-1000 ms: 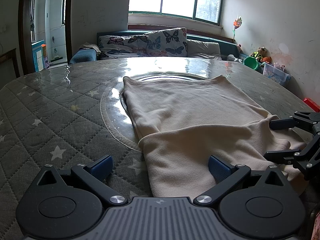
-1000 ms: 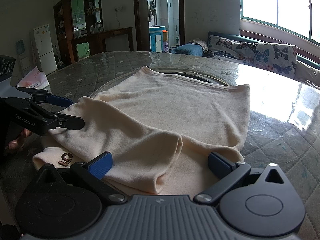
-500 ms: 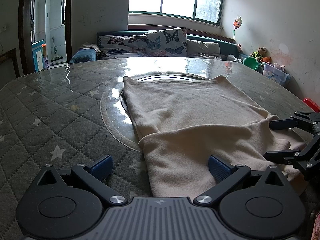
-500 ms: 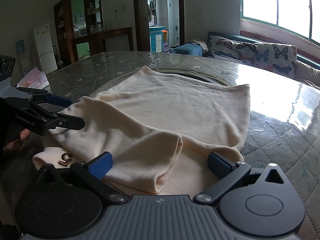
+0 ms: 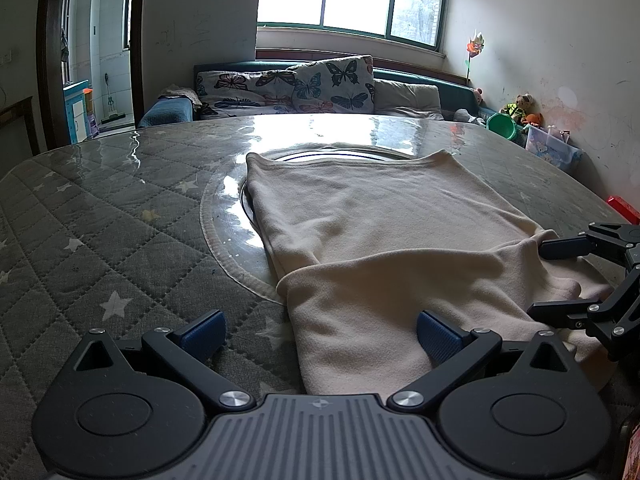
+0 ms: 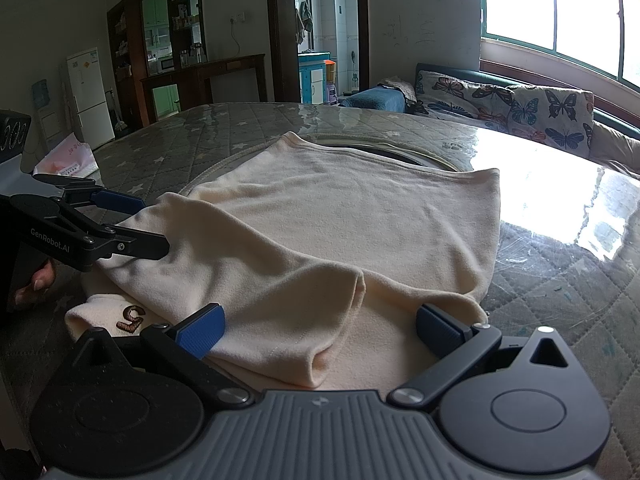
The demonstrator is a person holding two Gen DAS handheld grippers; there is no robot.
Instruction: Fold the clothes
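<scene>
A cream garment (image 5: 384, 240) lies flat on the round table, its near part folded over itself; in the right wrist view the same garment (image 6: 340, 220) shows a brown embroidered mark (image 6: 131, 317) at its near left corner. My left gripper (image 5: 320, 332) stands open at the garment's near left edge, one pad over the cloth, the other over the table cover. My right gripper (image 6: 318, 328) is open too, low over the folded sleeve end. Each gripper appears in the other's view: the right one (image 5: 540, 278) at the far right, the left one (image 6: 154, 224) at the left.
The table carries a grey quilted star-pattern cover (image 5: 100, 240) under clear plastic, with a glass turntable (image 5: 232, 216) beneath the garment. A butterfly-print sofa (image 5: 296, 88) stands behind under the window. Toys and a bin (image 5: 552, 148) sit at the right wall. A person's fingers (image 6: 34, 284) show at the left.
</scene>
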